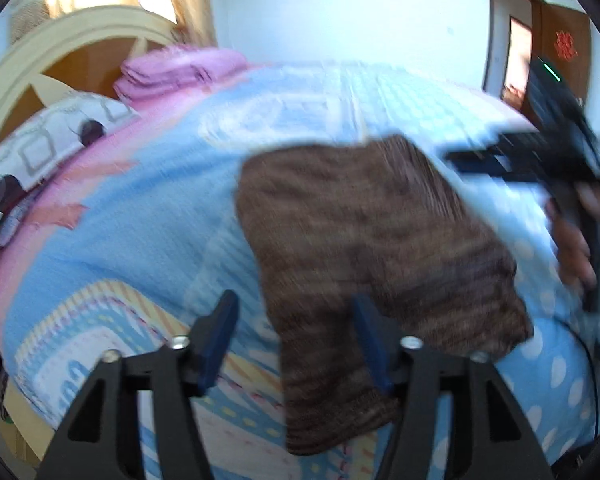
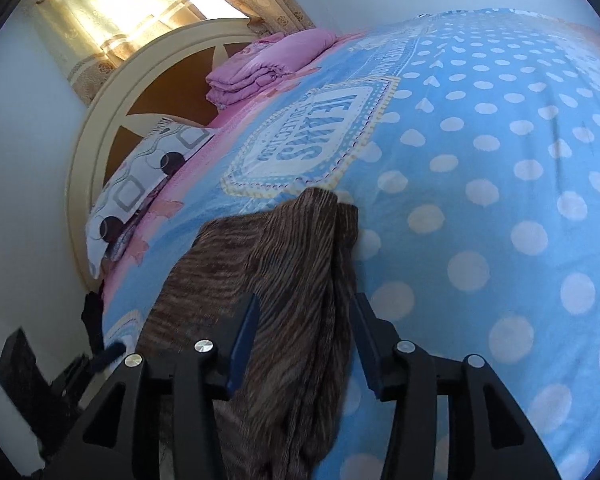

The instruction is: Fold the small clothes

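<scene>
1. The brown garment (image 1: 380, 264) lies on the bed (image 1: 148, 216), one fold apparently laid.
2. Your left tool (image 1: 296, 336) and right tool (image 2: 304, 344) both stand released, cloth between the jaws but unpinched.
3. Next, you likely need a fresh edge to fold.
4. Only the left view shows your hand (image 1: 576, 248); the right shows the doubled edge.

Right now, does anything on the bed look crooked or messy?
Yes. The brown garment is not folded square: in the right wrist view its far edge bunches into a raised ridge and it lies askew on the blue blanket. The folded pink bedding looks tidy.
</scene>
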`<act>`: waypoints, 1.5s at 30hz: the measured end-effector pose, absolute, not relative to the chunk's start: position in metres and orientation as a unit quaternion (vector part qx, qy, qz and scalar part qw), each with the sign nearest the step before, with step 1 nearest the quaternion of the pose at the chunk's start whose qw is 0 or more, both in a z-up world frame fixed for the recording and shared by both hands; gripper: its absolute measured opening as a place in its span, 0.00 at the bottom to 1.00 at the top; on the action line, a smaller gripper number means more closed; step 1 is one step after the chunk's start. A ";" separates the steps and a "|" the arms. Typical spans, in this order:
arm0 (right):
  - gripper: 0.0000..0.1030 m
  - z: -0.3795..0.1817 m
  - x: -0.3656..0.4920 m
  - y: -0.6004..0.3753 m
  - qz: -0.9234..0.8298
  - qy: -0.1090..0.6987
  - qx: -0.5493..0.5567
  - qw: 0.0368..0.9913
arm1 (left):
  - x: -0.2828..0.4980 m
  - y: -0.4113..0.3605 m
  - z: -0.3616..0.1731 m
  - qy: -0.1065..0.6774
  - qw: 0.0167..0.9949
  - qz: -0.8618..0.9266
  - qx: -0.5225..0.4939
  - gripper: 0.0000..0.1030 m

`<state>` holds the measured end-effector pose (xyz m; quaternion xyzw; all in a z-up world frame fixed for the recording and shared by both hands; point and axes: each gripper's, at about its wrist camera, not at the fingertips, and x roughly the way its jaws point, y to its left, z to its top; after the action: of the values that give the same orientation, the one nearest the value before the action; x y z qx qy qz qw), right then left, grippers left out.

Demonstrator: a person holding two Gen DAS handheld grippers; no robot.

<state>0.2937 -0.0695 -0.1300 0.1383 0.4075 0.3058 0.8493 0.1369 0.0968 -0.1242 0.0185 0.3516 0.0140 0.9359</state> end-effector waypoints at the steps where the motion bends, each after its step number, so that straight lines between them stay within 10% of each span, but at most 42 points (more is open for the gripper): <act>1: 0.47 -0.132 0.280 -0.073 0.313 0.412 0.141 0.844 | 0.137 0.099 -0.120 0.341 0.940 0.021 0.017 0.77; 6: 0.46 -0.155 0.233 -0.053 0.325 0.436 0.087 0.835 | 0.167 0.103 -0.125 0.312 0.946 0.078 0.046 0.78; 8: 0.10 -0.158 0.226 -0.046 0.296 0.440 0.056 0.846 | 0.181 0.106 -0.140 0.322 0.938 0.108 0.072 0.79; 18: 0.08 -0.173 0.230 -0.066 0.264 0.458 0.067 0.846 | 0.176 0.105 -0.155 0.343 0.931 0.110 0.054 0.96; 25: 0.19 -0.176 0.232 -0.077 0.266 0.450 0.113 0.845 | 0.176 0.108 -0.155 0.341 0.932 0.119 0.034 1.00; 29: 0.44 -0.168 0.217 -0.082 0.240 0.443 0.132 0.854 | 0.164 0.109 -0.144 0.352 0.930 0.105 0.026 1.00; 45: 0.60 -0.073 0.096 -0.094 0.197 0.270 0.063 0.940 | 0.085 0.097 -0.074 0.276 0.959 0.055 0.029 1.00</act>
<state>0.0956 -0.0939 -0.0728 0.0630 0.2704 0.1966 0.9404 0.0850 0.0973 -0.0735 0.0288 0.2760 0.0548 0.9592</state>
